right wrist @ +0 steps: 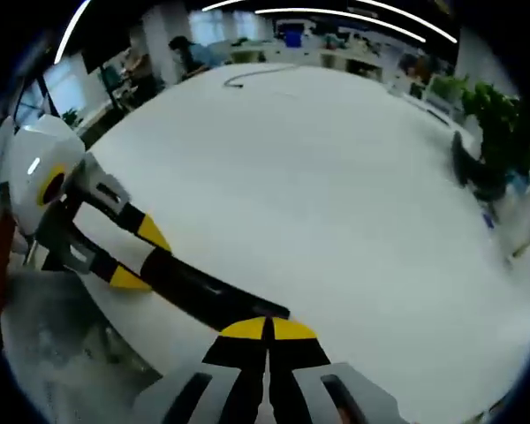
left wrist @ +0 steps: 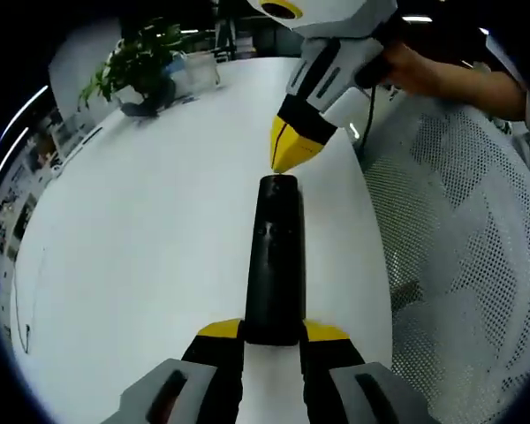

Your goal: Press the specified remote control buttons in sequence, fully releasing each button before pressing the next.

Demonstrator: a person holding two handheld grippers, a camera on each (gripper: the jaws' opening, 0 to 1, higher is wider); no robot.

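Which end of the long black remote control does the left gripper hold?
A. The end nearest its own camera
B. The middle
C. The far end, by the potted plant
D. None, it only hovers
A: in the left gripper view, the left gripper clamps the near end of the long black remote control, while the right gripper points at its far end.
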